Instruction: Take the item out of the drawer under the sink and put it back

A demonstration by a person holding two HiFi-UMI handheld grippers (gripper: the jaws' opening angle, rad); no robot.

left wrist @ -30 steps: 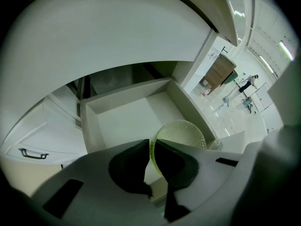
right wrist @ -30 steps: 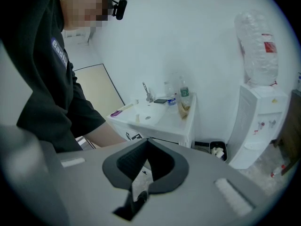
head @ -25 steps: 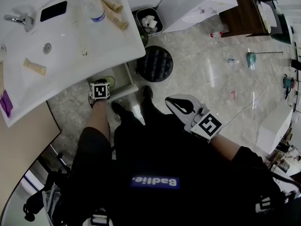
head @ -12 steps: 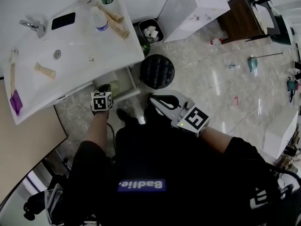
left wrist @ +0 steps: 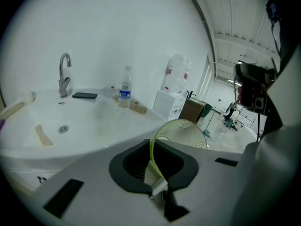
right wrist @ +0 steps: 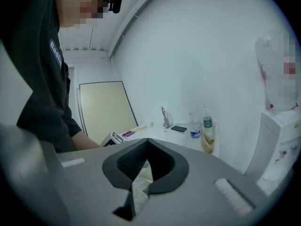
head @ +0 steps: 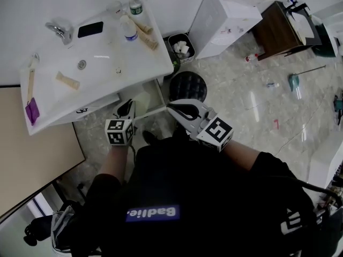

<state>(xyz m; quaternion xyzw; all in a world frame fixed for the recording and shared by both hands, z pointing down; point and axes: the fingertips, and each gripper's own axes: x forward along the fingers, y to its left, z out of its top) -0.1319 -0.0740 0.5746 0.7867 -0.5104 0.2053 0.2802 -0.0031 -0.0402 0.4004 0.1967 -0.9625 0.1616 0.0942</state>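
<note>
Pinching a green-rimmed perforated bowl (left wrist: 188, 134), left claw (left wrist: 153, 164) hangs beside the sink (left wrist: 94, 126).

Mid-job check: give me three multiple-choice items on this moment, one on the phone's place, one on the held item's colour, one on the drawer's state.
1. The black phone lies: A on the sink top by the faucet; B on a shelf; C in a bag.
2. The strainer in the left gripper is: A red; B yellow-green; C black.
3. The drawer under the sink is: A shut; B open; C taken right out.
Answers: 1 A, it lies flat beside the faucet; 2 B, the rim between the shut jaws is yellow-green; 3 B, it stands pulled out.
</note>
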